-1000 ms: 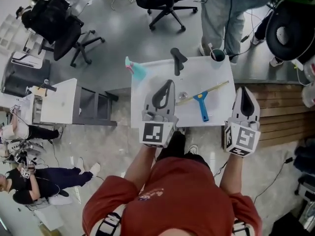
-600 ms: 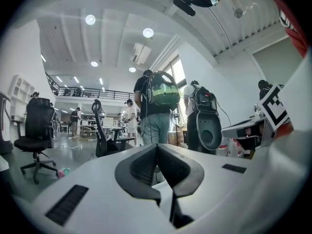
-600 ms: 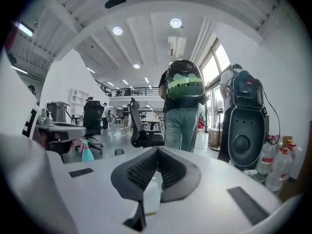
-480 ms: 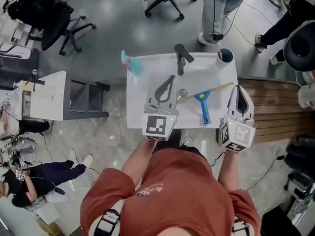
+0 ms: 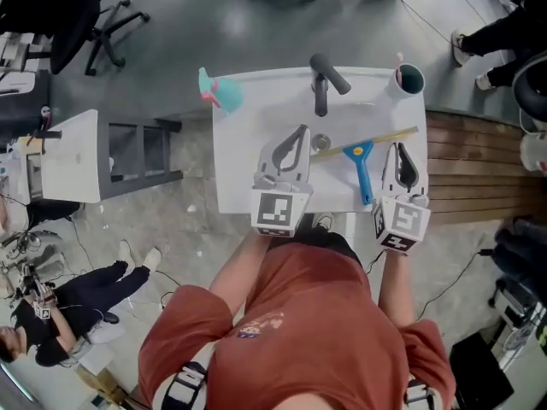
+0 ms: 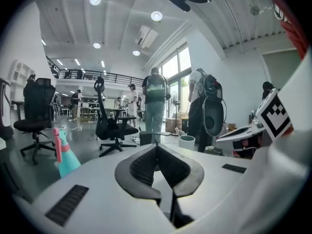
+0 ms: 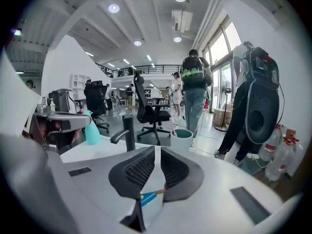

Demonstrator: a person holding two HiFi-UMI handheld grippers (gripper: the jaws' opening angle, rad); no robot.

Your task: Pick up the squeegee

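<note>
At the table's [image 5: 232, 182] far left corner stands a teal bottle [image 5: 217, 92]. Right of it the left gripper [image 5: 300, 133] hovers over the near middle, its jaws pressed together on nothing. A black tap [image 5: 323, 79] stands beyond. The squeegee [image 5: 360, 155] lies flat, its blue handle toward the person. Just beside that handle, the right gripper [image 5: 400, 149] has just been opening its jaws to a narrow slit and grips nothing. A cup [image 5: 410, 79] stands at the far right corner.
</note>
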